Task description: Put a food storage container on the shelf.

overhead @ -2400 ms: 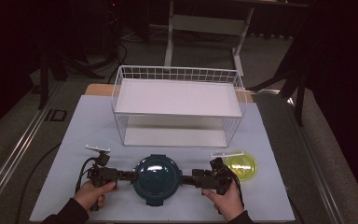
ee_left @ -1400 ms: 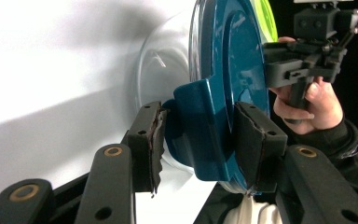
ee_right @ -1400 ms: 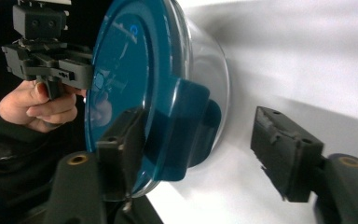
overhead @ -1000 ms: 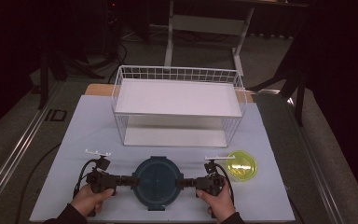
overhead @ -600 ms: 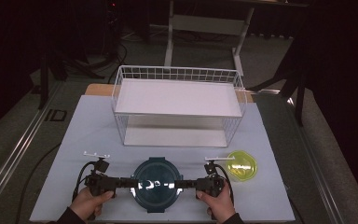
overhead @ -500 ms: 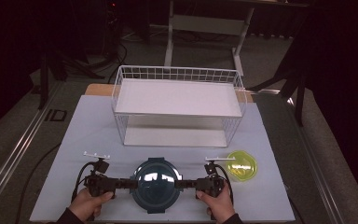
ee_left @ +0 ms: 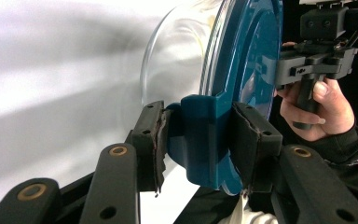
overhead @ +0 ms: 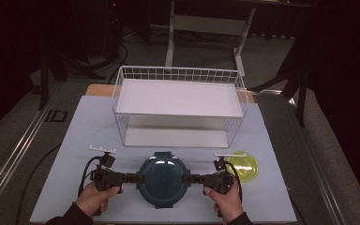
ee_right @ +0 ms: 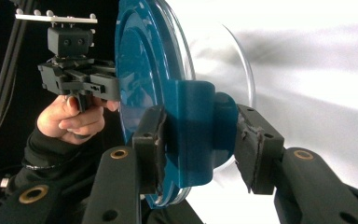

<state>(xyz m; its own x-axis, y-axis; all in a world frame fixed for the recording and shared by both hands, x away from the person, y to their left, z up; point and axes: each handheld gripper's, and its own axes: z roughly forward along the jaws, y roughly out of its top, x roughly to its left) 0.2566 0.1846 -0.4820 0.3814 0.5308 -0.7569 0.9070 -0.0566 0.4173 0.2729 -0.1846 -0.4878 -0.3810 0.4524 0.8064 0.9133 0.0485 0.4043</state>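
A round clear container with a teal lid (overhead: 162,178) hangs level just above the white table near its front edge, carried between both grippers. My left gripper (overhead: 138,178) is shut on the lid's left latch tab (ee_left: 200,135). My right gripper (overhead: 186,178) has just been closing and grips the right latch tab (ee_right: 196,135), which sits between its pads. In the left gripper view the teal lid (ee_left: 251,46) stands on edge, with the right gripper (ee_left: 317,65) and its hand beyond. The right gripper view shows the lid (ee_right: 144,60) and the left gripper (ee_right: 81,79) beyond it.
A white wire rack with two shelves (overhead: 178,93) stands at the middle back of the table. A small yellow-green dish (overhead: 243,166) lies just right of my right gripper. The table's front edge (overhead: 159,220) is close below the hands.
Both grippers closed in on the container's side tabs, and it has since risen a little off the table with both hands, looking larger from above.
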